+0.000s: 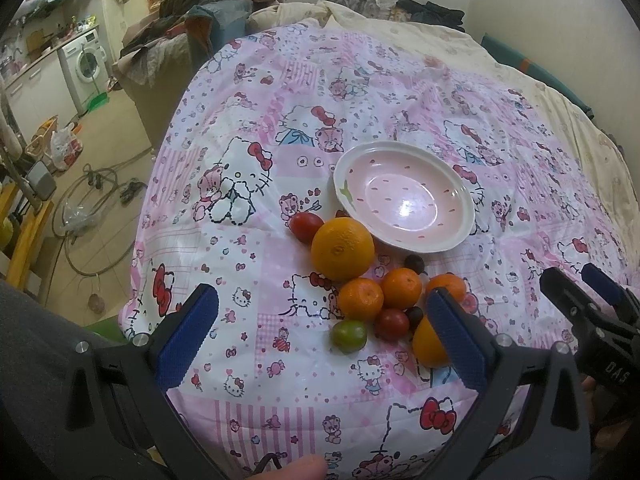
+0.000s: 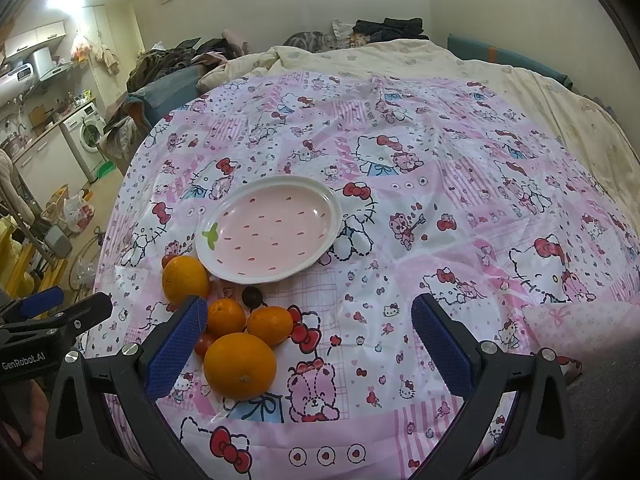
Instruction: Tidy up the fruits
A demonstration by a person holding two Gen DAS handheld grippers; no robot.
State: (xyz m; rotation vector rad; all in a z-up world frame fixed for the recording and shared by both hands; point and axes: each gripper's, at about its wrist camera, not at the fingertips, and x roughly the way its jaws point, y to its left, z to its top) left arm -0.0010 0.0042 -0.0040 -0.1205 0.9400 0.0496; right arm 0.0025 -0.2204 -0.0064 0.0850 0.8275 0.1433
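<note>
An empty pink strawberry-pattern plate [image 1: 404, 196] [image 2: 270, 230] lies on a Hello Kitty cloth [image 1: 280, 360]. Beside its near edge is a cluster of fruit: a large orange [image 1: 343, 249], small mandarins [image 1: 361, 298], red tomatoes [image 1: 306, 226], a green fruit [image 1: 348, 335] and dark plums [image 1: 414, 263]. Another large orange [image 2: 240, 365] sits nearest in the right wrist view. My left gripper [image 1: 322, 332] is open and empty, hovering before the cluster. My right gripper [image 2: 310, 340] is open and empty, just right of the fruit; it also shows in the left wrist view [image 1: 580, 280].
The cloth covers a bed with a cream duvet [image 2: 520, 80] behind. Piled clothes [image 1: 192, 12] lie at the far left. A washing machine [image 1: 86, 60], hoses and bags are on the floor to the left.
</note>
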